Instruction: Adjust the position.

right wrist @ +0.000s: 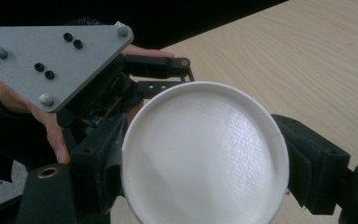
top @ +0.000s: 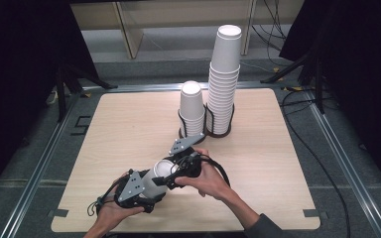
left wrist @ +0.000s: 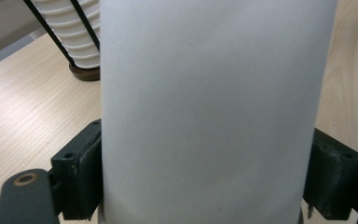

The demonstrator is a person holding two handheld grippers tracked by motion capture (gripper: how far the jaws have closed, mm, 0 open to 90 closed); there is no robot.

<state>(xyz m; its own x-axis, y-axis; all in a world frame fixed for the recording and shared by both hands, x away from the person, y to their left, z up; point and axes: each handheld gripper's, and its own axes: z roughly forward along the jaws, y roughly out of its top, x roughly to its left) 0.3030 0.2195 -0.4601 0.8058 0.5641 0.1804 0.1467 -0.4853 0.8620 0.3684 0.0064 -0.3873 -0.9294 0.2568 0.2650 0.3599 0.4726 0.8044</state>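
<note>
A white paper cup lies on its side in the air over the front of the wooden table, held between both hands. My left gripper is shut on its wall; in the left gripper view the cup fills the space between the black pads, which press on both sides. My right gripper meets it from the right. In the right gripper view the cup's round end faces the camera, with my right gripper shut on its rim.
Two stacks of white cups stand in black wire holders at the table's far middle: a tall stack and a short stack. A stack's holder is just beyond the held cup. Cables trail on the floor at the right.
</note>
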